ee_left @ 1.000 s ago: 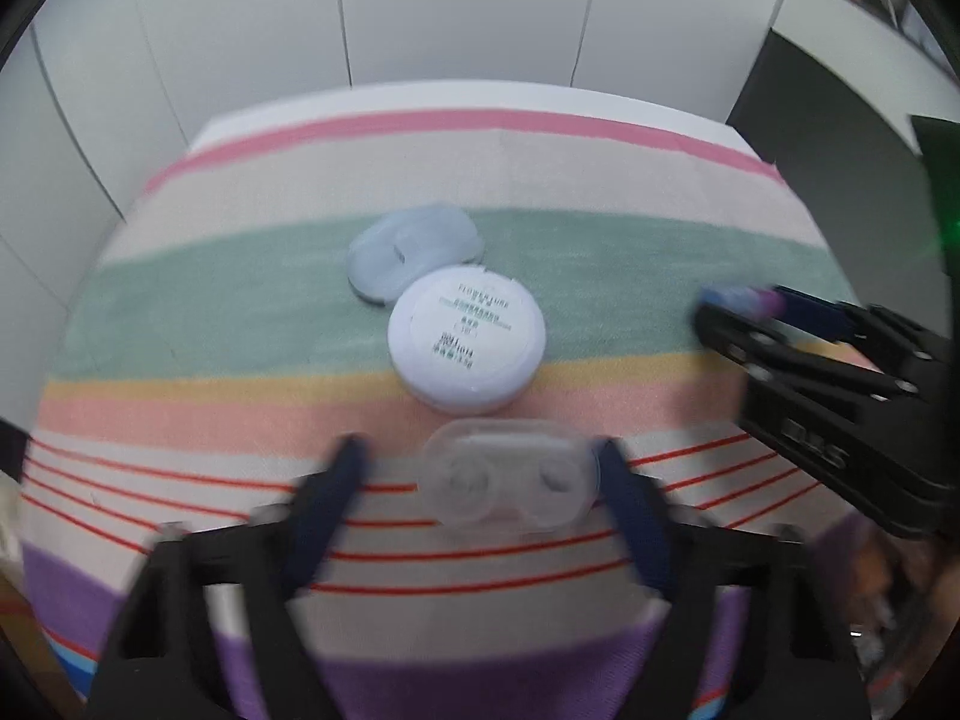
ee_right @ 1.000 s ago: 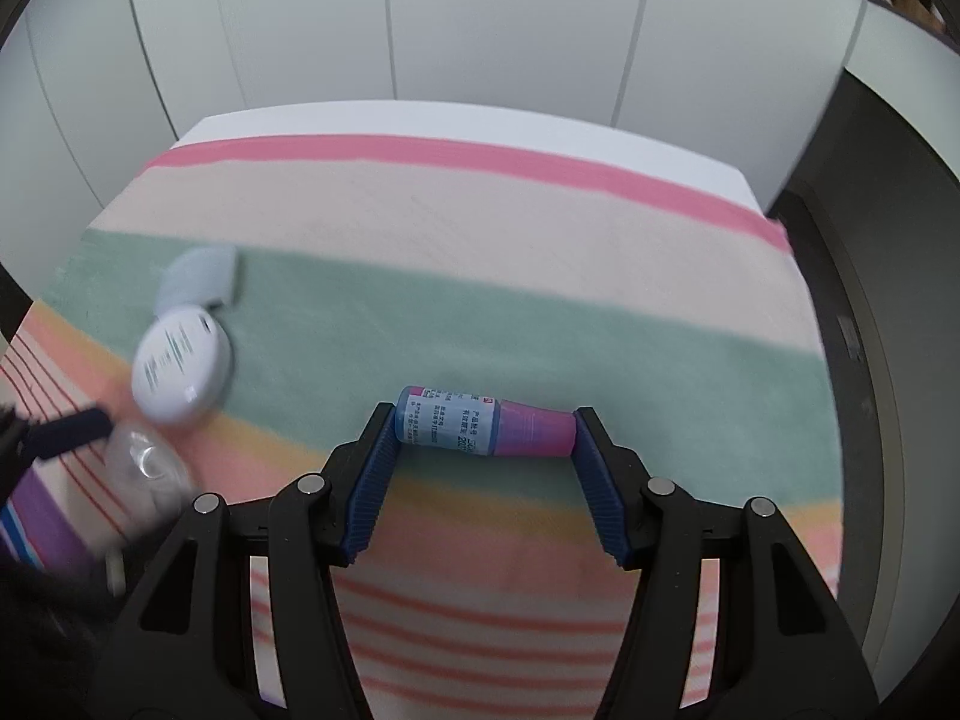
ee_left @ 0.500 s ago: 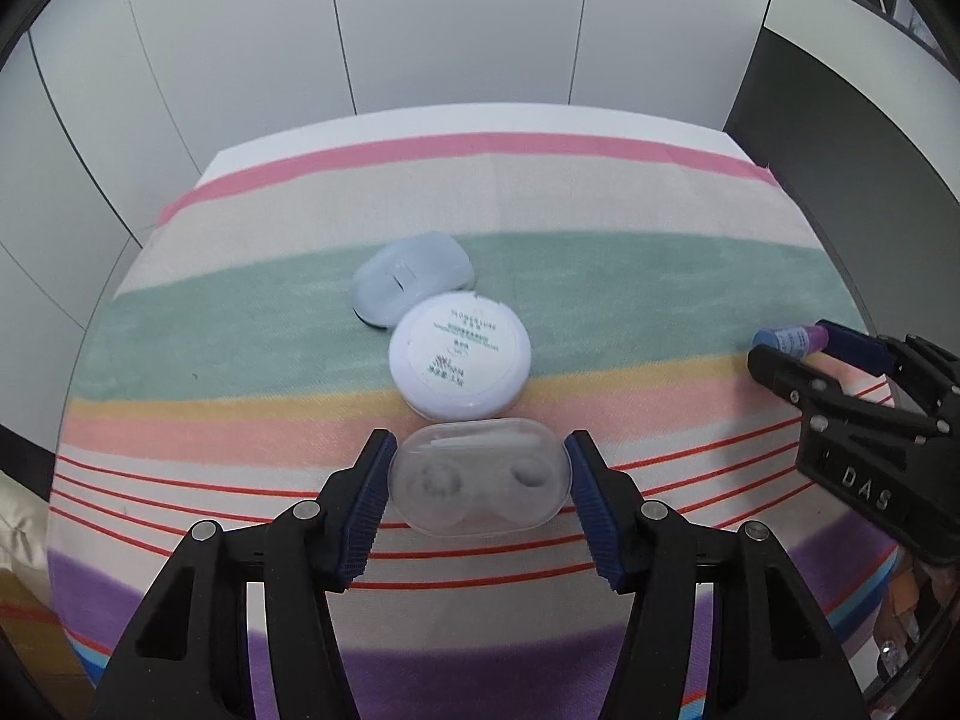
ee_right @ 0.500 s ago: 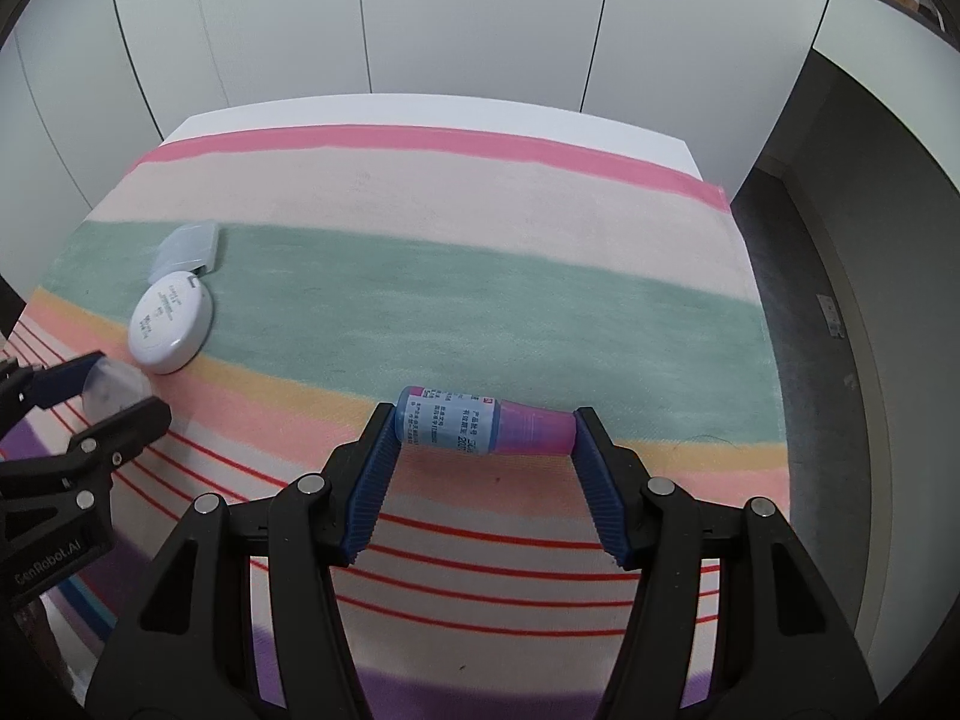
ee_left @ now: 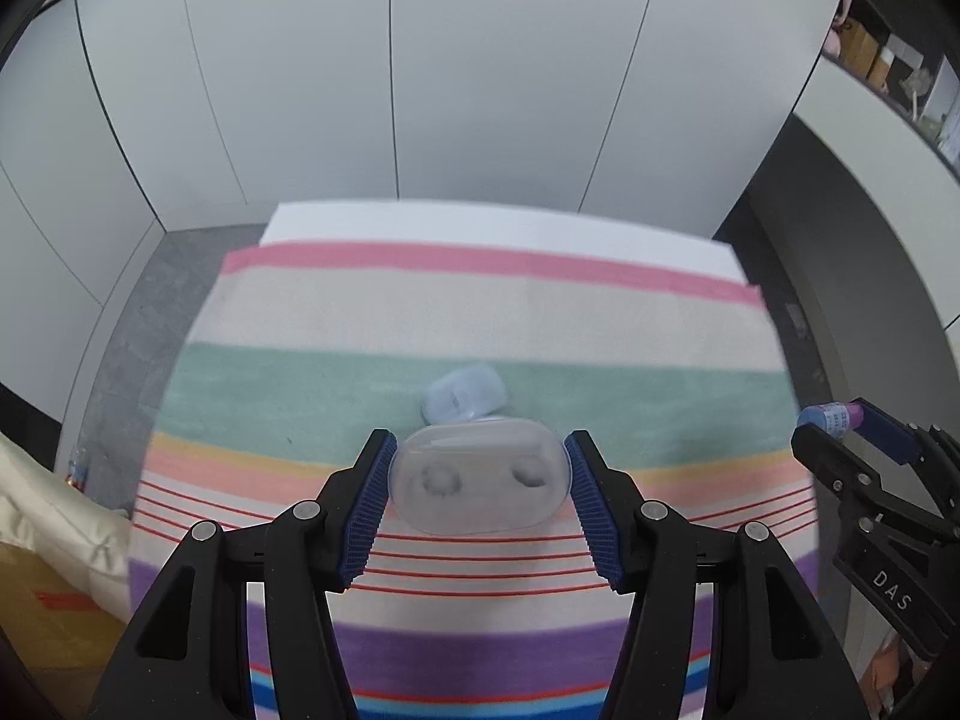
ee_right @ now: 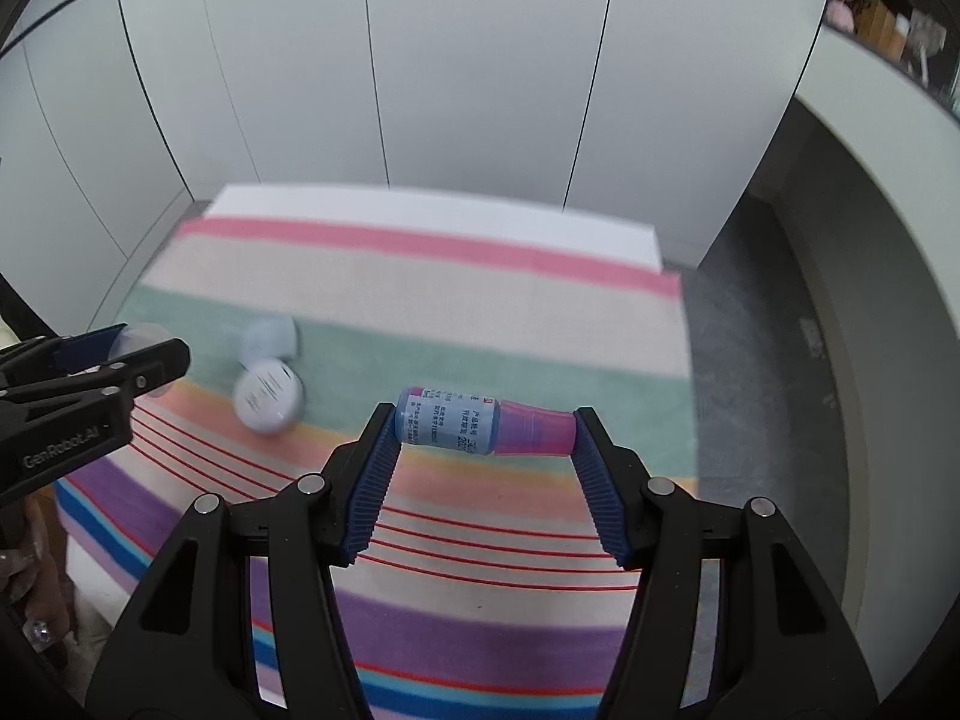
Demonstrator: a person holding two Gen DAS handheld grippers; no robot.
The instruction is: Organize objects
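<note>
A: Left wrist view first. What is different from a second ago?

B: The left gripper [ee_left: 478, 483] holds the clear case [ee_left: 478, 482] between its blue pads, gripped by the two ends. A second ago the case sat low over the red-lined stripes, just in front of the white tin. Now the striped cloth [ee_left: 468, 306] looks smaller and farther, with floor showing at the left of the frame, so the case is up in the air. It hides the tin here; only the pale blue lid [ee_left: 463, 399] peeks out above it, at centre.

A: And the other gripper in that view?

B: At the right edge, carrying the bottle [ee_left: 831, 417], also higher than before.

A: Right wrist view?

B: The right gripper [ee_right: 485, 429] pinches the bottle [ee_right: 485, 427] end to end, base on the left pad, pink cap on the right. The cloth has dropped away here too. The tin [ee_right: 268, 402] and lid [ee_right: 268, 337] lie on the green stripe at left of centre, touching or nearly so. The left gripper [ee_right: 141, 354] is at the left edge with the case.

A: Meaning for the task?

B: I judge both pickups done and both items in transit. No container or target spot shows in either view, so where they go cannot be told.
</note>
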